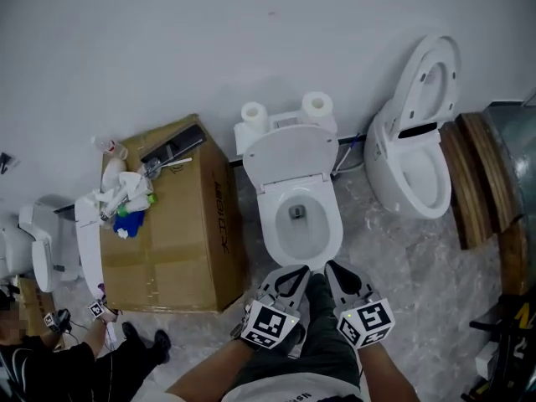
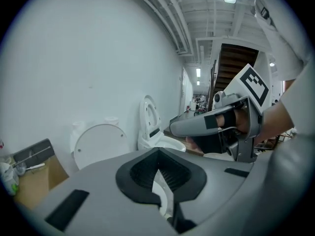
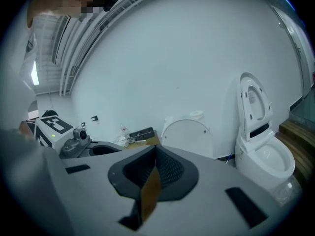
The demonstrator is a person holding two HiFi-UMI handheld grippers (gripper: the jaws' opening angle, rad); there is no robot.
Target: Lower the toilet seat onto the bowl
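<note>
A white toilet stands against the wall in the middle of the head view. Its seat and lid (image 1: 289,156) are raised and lean back over the open bowl (image 1: 299,222). My left gripper (image 1: 295,273) and right gripper (image 1: 333,268) hover side by side just in front of the bowl's near rim, both shut with nothing between the jaws. The left gripper view looks past its shut jaws (image 2: 158,154) at the raised lid (image 2: 101,142), with the right gripper (image 2: 216,126) alongside. The right gripper view (image 3: 153,155) shows the same lid (image 3: 186,134).
A cardboard box (image 1: 180,224) with bottles and clutter stands left of the toilet. Two paper rolls (image 1: 254,115) sit on the cistern. A second toilet (image 1: 414,153) with its seat up stands at the right, wooden planks (image 1: 473,174) beside it. Another person crouches at lower left (image 1: 50,363).
</note>
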